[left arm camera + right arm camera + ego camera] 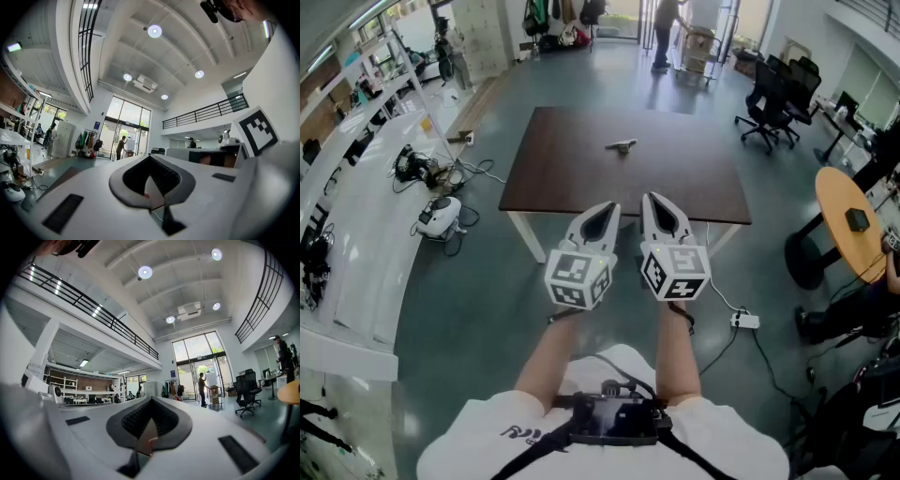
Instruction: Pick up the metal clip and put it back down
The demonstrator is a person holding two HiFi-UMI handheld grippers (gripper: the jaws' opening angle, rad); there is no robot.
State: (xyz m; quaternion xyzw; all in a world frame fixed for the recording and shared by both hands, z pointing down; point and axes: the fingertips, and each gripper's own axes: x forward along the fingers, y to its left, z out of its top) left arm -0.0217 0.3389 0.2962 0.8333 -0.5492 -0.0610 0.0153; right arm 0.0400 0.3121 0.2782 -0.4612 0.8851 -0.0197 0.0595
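Head view: the metal clip (622,146) lies on the dark table (581,187), a little past its middle toward the far edge. From your grippers it is at 12 o'clock and well apart. Your left gripper (612,207) and right gripper (648,198) hang level and side by side over the floor, just short of the table's near edge. Both claws are closed tip to tip with nothing in them.

Left gripper view: the pads meet at the tip and only the empty hollow behind them shows. The camera looks out across the hall, and neither clip nor tabletop is in sight.

Right gripper view: it is the same here, with the jaws fully together and holding nothing, and no clip in frame.

The clip looks small and thin, so expect it to be light, rigid and smooth, and likely to skid on the tabletop or slip between the pads. It is too small here to make out its parts. Probably take it across its narrow body near the middle, with the jaws coming down low to either side of it.
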